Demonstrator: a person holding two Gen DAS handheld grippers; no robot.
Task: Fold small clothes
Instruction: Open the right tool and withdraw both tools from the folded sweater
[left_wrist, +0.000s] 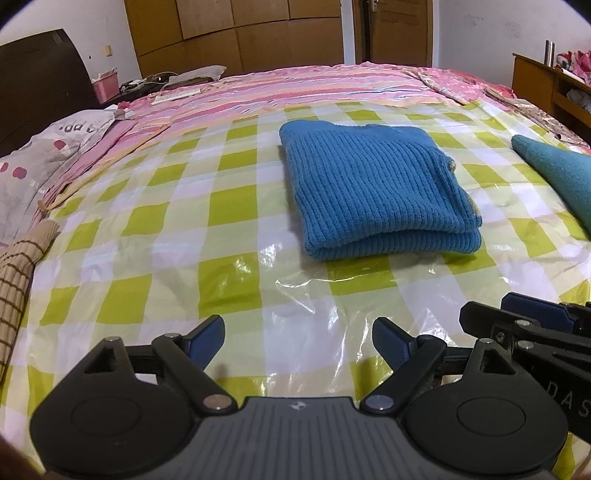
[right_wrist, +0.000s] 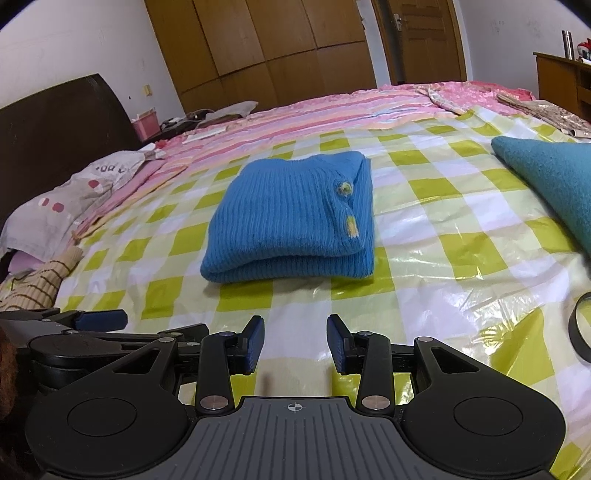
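A blue ribbed knit sweater (left_wrist: 376, 192) lies folded in a neat rectangle on the green-and-white checked plastic sheet (left_wrist: 229, 206). In the right wrist view the sweater (right_wrist: 291, 218) shows a small button and a yellow tag on top. My left gripper (left_wrist: 298, 338) is open and empty, held back from the sweater's near edge. My right gripper (right_wrist: 295, 341) is open and empty too, just right of the left one. Its fingers (left_wrist: 535, 317) show in the left wrist view, and the left gripper's fingers (right_wrist: 99, 319) show in the right wrist view.
A teal garment (right_wrist: 554, 184) lies at the right on the sheet. A beige striped knit (left_wrist: 18, 280) lies at the left edge, next to a pillow (left_wrist: 55, 155). A black ring (right_wrist: 581, 328) lies near right. A dark headboard (right_wrist: 55, 122) stands at left.
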